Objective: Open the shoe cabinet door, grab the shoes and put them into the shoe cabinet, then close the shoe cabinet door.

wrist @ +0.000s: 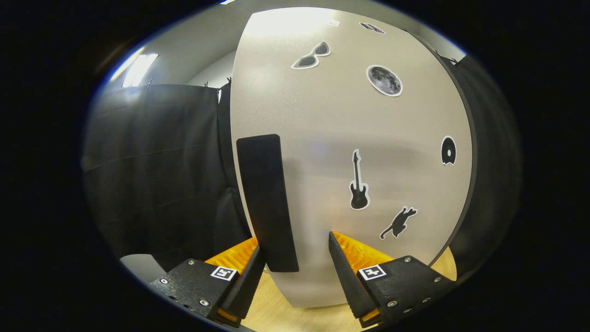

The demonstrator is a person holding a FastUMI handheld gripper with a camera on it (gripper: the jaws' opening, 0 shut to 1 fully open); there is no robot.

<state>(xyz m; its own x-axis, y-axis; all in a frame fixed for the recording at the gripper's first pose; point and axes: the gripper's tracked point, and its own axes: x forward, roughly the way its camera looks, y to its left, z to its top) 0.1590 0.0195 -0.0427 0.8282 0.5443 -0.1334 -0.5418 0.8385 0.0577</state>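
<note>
Grey, rigid-looking shoe cabinet door (332,138) stood just ahead of the claw (295,258), whose fingers were apart around its black handle (267,198), probably the firmest hold.

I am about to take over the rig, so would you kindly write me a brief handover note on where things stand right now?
Claw: open, fingers either side of the lower end of the black handle, not pressing on it.
Cabinet door: grey, with stickers, directly ahead; whether it is fully shut I cannot tell.
The cabinet stands on a wooden surface.
Done: claw lined up at the handle.
Left: grip the handle, pull the door open, fetch the shoes, place them inside, close the door.
</note>
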